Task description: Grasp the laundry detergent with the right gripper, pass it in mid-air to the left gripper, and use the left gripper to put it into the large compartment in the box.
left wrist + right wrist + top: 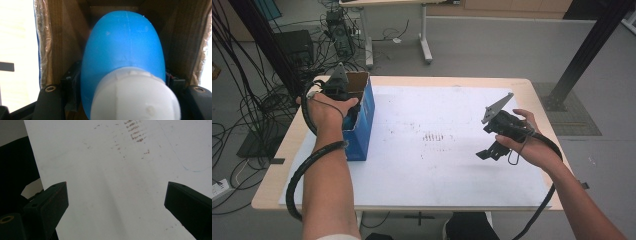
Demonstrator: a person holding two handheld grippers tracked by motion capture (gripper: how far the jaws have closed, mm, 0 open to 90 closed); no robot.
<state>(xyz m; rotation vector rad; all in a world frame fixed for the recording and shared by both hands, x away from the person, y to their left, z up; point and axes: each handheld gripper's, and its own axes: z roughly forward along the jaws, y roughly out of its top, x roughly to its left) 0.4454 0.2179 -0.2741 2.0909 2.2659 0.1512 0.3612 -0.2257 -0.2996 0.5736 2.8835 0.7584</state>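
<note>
A blue plastic bottle (pixel 122 42) with a white cap (pixel 135 97) sits between the jaws of my left gripper (pixel 122 80), inside a cardboard box (pixel 62 37). The black pads (pixel 72 80) lie against the bottle's two sides. In the high view my left gripper (pixel 337 91) reaches down into the open top of the blue box (pixel 364 120) at the table's left, and its jaws are hidden inside. My right gripper (pixel 488 151) hovers over the right side of the white sheet, and in its own view the right gripper (pixel 116 192) stands open with nothing between its jaws.
The white sheet (pixel 437 170) covers most of the wooden table (pixel 272 180) and bears faint brown marks (pixel 434 136) near the middle. Cables (pixel 242 115) and a black stand lie on the floor to the left. A dark post (pixel 582 55) rises at the back right.
</note>
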